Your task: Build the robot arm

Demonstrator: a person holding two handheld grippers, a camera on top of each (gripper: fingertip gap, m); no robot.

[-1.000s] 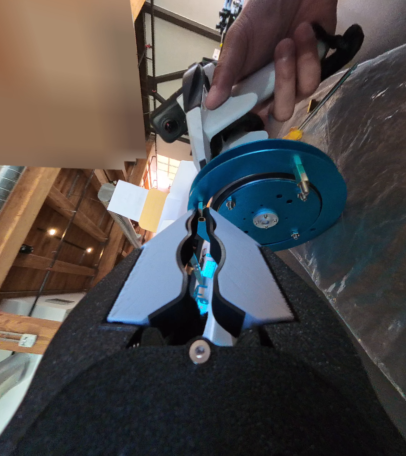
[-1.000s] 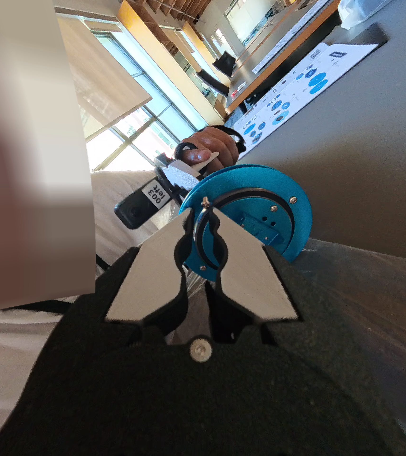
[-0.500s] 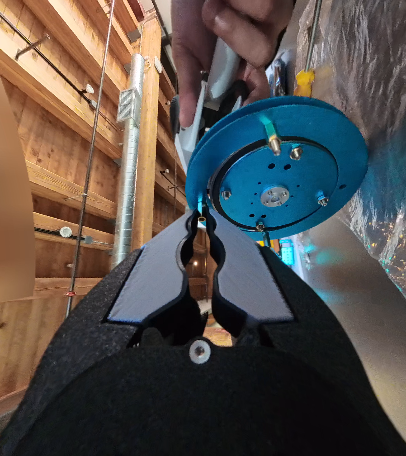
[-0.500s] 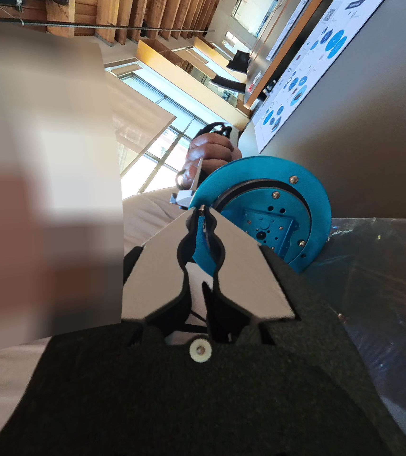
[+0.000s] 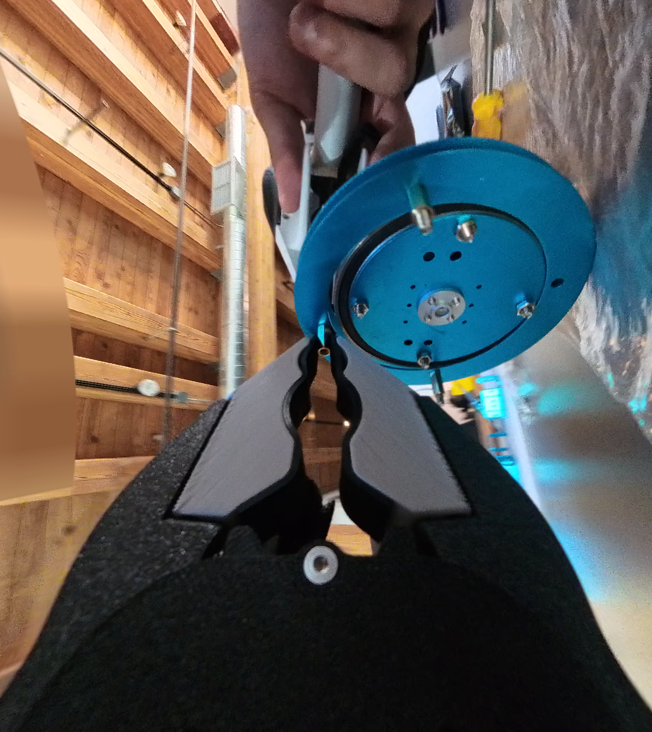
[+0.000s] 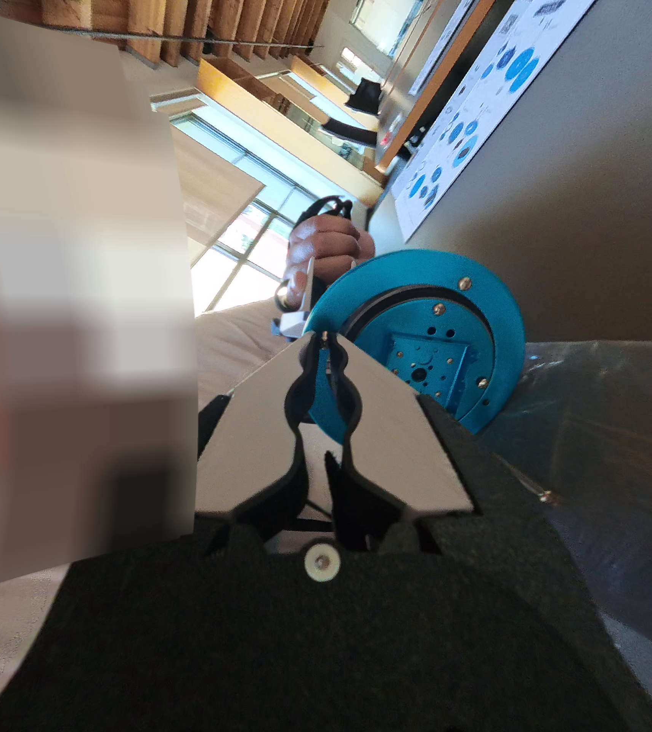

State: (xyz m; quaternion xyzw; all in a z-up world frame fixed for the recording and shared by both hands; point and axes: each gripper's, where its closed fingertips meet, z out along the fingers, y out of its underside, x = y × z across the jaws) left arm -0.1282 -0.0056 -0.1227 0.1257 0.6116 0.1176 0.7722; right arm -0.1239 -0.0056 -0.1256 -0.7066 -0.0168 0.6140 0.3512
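A blue metal disc assembly [image 5: 447, 293] with a black ring, screws and brass standoffs is held on edge in the air between both grippers. My left gripper [image 5: 324, 348] is shut on a small standoff at the disc's rim. My right gripper [image 6: 323, 338] is shut on the opposite rim of the same disc [image 6: 435, 348], where a screw sticks out. In the left wrist view a hand [image 5: 316, 71] holds the other gripper behind the disc. In the right wrist view a hand [image 6: 324, 245] holds the other gripper behind it.
A clear plastic sheet [image 5: 613, 158] covers the grey table [image 6: 593, 237] close beside the disc. A yellow-handled screwdriver [image 5: 487, 107] lies on it. A white printed sheet with blue circles [image 6: 475, 119] lies farther off. Wooden beams and a metal duct [image 5: 233, 237] fill the background.
Both grippers kept their hold and turned the disc together. The views tilted, so the ceiling beams came in on the left and the disc now sits closer to the plastic sheet.
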